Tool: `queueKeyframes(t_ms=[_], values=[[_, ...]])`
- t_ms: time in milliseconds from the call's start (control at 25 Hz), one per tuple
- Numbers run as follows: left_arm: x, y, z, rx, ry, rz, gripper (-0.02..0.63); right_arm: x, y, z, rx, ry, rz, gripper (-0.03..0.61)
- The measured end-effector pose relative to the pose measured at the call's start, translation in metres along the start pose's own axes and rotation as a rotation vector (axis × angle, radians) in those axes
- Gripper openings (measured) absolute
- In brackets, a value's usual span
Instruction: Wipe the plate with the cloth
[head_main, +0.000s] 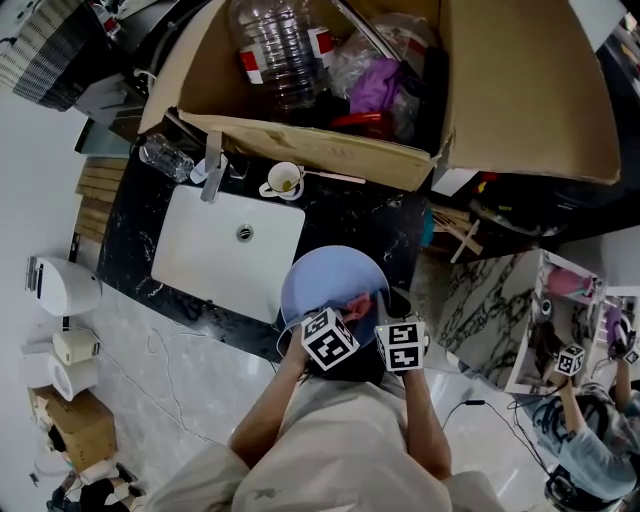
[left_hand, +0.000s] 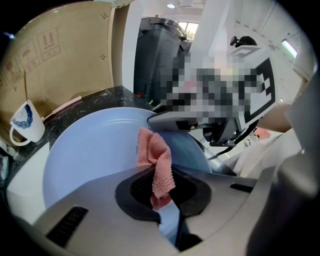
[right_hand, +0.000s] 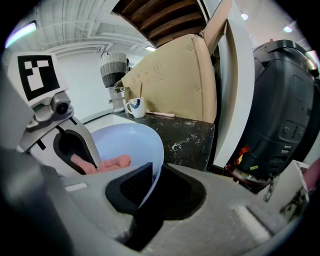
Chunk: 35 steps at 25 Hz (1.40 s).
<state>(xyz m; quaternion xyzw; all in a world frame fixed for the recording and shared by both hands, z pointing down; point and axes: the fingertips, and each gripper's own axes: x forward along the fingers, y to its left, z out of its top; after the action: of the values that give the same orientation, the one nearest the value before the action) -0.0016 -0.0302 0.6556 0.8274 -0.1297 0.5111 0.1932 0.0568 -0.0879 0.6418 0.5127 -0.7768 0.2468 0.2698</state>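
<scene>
the left gripper (left_hand: 162, 199) has its jaws pinched on a pink cloth (left_hand: 156, 159), which sticks up out of them and lies against the inner face of the pale blue plate (left_hand: 90, 150). the right gripper (right_hand: 150, 192) is clamped on the plate's rim, one jaw inside it and one outside. the plate sits over the near edge of the black marble counter (head_main: 360, 215), just beside the white sink (head_main: 210, 255). a mug (head_main: 284, 180) stands behind the sink, in front of a cardboard box (head_main: 520, 100).
</scene>
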Motion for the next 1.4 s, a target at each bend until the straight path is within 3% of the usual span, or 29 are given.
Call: queueKeyframes(t_ms=[880, 1400], values=[[-0.017, 0.013, -0.033, -0.045, 0.056, 0.016, 0.034, 0.003, 0.0, -0.002, -0.007, 0.012, 0.007, 0.064], [-0.027, 0.037, -0.044, -0.074, 0.066, 0.07, 0.034, 0.004, 0.0, -0.002, -0.007, 0.012, 0.004, 0.064]])
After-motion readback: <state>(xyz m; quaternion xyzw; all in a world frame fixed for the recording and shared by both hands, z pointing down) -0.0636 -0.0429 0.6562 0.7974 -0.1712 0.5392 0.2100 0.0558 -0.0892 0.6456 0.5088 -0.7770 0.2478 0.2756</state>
